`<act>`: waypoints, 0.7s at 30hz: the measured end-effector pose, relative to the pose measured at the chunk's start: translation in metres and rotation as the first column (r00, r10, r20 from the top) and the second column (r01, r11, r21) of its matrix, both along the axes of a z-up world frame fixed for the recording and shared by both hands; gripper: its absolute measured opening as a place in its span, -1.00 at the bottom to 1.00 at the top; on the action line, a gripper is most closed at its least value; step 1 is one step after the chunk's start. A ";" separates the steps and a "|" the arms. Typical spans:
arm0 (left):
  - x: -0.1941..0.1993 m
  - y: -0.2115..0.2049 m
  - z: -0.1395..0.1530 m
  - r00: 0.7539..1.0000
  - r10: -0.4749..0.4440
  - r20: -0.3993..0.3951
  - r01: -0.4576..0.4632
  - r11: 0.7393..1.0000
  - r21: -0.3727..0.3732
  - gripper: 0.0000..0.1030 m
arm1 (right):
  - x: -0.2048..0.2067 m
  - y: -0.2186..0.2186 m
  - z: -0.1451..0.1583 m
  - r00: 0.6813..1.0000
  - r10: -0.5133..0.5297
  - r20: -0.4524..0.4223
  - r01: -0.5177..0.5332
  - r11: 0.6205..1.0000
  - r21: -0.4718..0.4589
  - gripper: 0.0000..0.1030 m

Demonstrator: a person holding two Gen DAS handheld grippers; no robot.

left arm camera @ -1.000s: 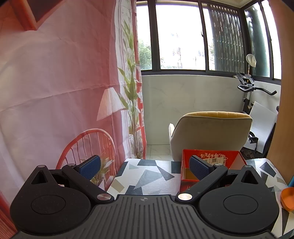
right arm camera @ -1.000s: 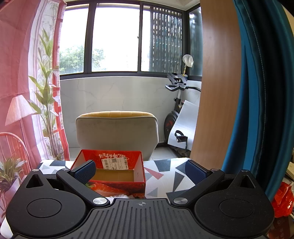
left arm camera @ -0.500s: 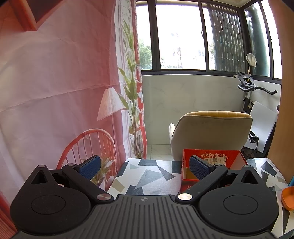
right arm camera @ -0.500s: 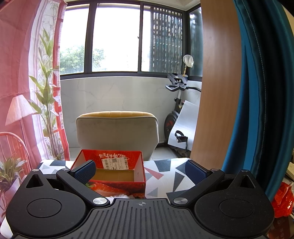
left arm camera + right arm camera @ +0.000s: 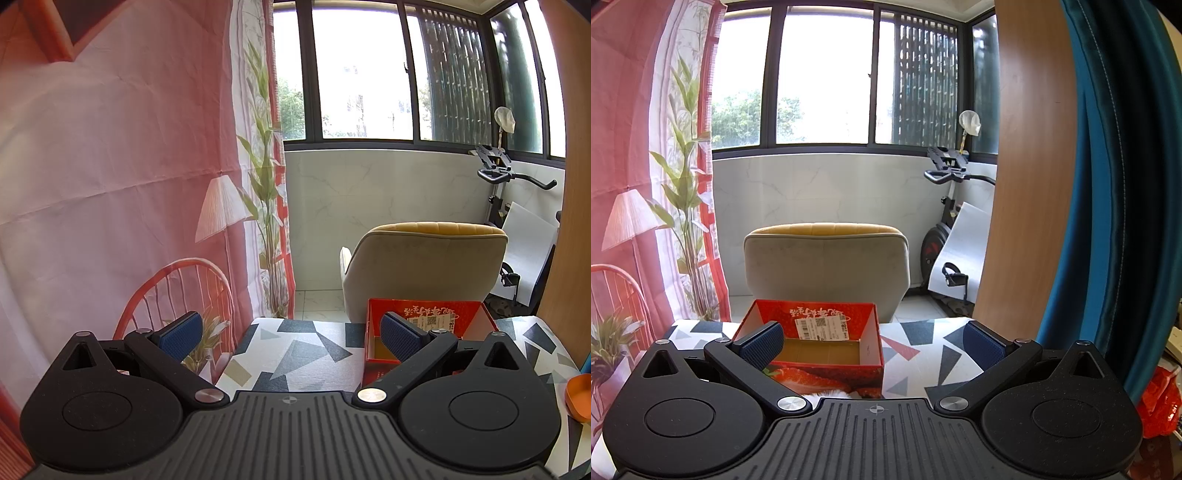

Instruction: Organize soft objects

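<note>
i hold both tongs spread, empty: left tongs (image 5: 291,334), right tongs (image 5: 873,345). red box (image 5: 827,354) near table's (image 5: 923,354) far edge, dead ahead of right tongs, nearer them.

the orange object (image 5: 580,397) is cut by the frame edge; a white furry thing (image 5: 831,395) hides behind the right hand-held gripper (image 5: 873,341).

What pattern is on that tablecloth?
The tablecloth is white with scattered dark and grey triangles; the left wrist view shows it best.
</note>
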State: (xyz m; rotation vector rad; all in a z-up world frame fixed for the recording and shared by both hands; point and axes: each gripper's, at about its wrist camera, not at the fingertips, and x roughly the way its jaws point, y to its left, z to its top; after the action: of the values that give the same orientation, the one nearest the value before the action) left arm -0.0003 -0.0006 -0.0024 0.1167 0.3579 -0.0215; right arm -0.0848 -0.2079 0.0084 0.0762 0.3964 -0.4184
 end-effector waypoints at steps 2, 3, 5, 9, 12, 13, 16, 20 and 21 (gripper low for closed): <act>0.000 0.001 0.000 1.000 0.000 -0.001 0.000 1.000 0.000 1.00 | 0.001 -0.001 0.000 1.000 0.001 0.000 -0.001 1.000 0.000 0.99; 0.000 0.001 0.000 1.000 0.001 -0.002 -0.001 1.000 0.000 1.00 | -0.002 0.001 -0.001 1.000 0.000 0.000 0.000 1.000 0.000 0.99; 0.000 0.001 0.000 1.000 0.001 -0.002 -0.001 1.000 -0.001 1.00 | -0.002 0.001 -0.001 1.000 0.000 0.000 0.000 1.000 0.001 0.99; 0.000 0.001 -0.001 1.000 0.000 -0.001 0.000 1.000 0.000 1.00 | -0.002 0.001 -0.001 1.000 0.000 0.001 0.000 1.000 -0.001 0.99; 0.000 0.001 -0.001 1.000 0.000 -0.001 0.000 1.000 0.001 1.00 | -0.001 0.002 -0.001 1.000 0.000 0.001 0.000 1.000 -0.001 0.99; 0.000 0.001 -0.001 1.000 0.001 -0.001 -0.001 1.000 0.001 1.00 | -0.001 0.002 -0.001 1.000 0.000 0.001 0.000 1.000 -0.001 0.99; 0.000 0.001 -0.001 1.000 0.001 -0.001 -0.001 1.000 0.001 1.00 | -0.001 0.002 -0.001 1.000 0.000 0.001 0.000 1.000 -0.001 0.99; 0.000 0.001 -0.001 1.000 0.000 -0.001 0.000 1.000 0.001 1.00 | -0.001 0.003 -0.001 1.000 -0.001 0.000 0.001 1.000 -0.001 0.99; 0.000 0.001 -0.001 1.000 0.001 -0.001 -0.001 1.000 0.001 1.00 | -0.001 0.003 -0.001 1.000 0.000 0.001 0.000 1.000 -0.001 0.99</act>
State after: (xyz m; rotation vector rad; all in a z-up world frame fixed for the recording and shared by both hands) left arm -0.0003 0.0006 -0.0032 0.1176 0.3589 -0.0209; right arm -0.0862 -0.2053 0.0077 0.0754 0.3955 -0.4187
